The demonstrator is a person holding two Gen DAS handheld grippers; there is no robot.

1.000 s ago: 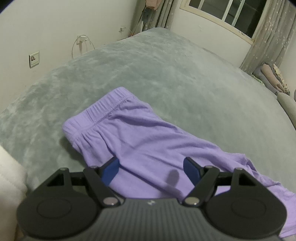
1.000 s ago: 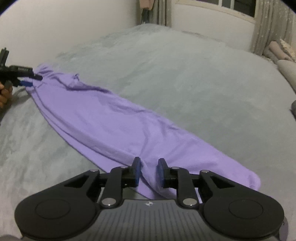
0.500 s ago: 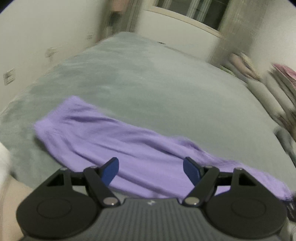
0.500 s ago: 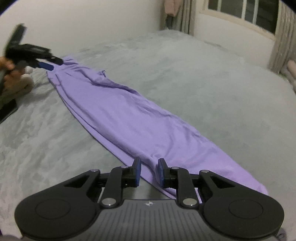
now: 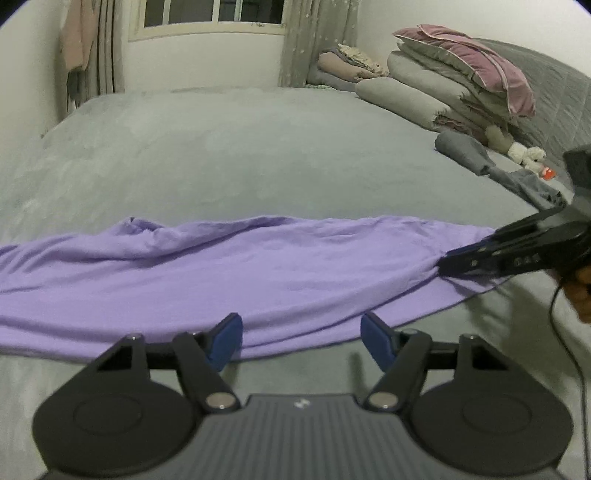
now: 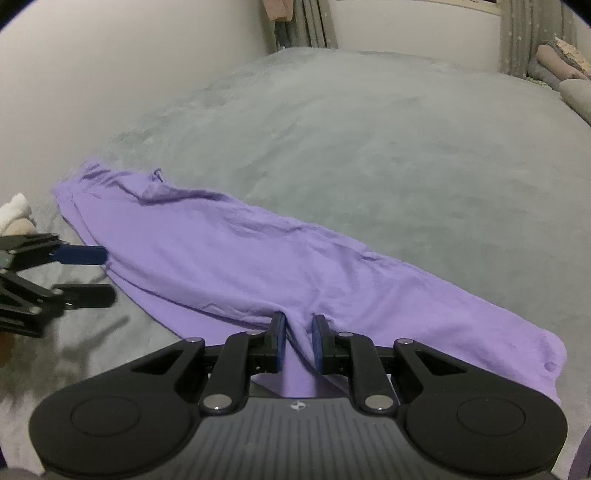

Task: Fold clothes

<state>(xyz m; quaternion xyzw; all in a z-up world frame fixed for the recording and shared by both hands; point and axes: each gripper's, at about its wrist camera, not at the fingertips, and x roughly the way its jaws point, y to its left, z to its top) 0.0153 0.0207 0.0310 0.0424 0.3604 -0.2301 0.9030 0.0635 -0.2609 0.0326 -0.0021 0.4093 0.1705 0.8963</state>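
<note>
Purple pants (image 5: 258,273) lie stretched out flat across the grey bed (image 5: 258,147); they also show in the right wrist view (image 6: 258,266). My left gripper (image 5: 301,338) is open and empty, just off the near edge of the pants around their middle. It shows in the right wrist view (image 6: 107,275) at the left, open beside the cloth. My right gripper (image 6: 298,341) is shut on a pinch of the pants near the leg end. In the left wrist view it (image 5: 443,264) grips the cloth at the right.
Stacked pillows and folded quilts (image 5: 461,85) line the far right of the bed, with a grey garment (image 5: 498,170) and a small soft toy (image 5: 528,155) beside them. A window with curtains (image 5: 214,18) is at the back wall.
My left gripper has left the waistband end and swung round to the side of the pants, staying open. My right gripper has stayed shut on the cloth.
</note>
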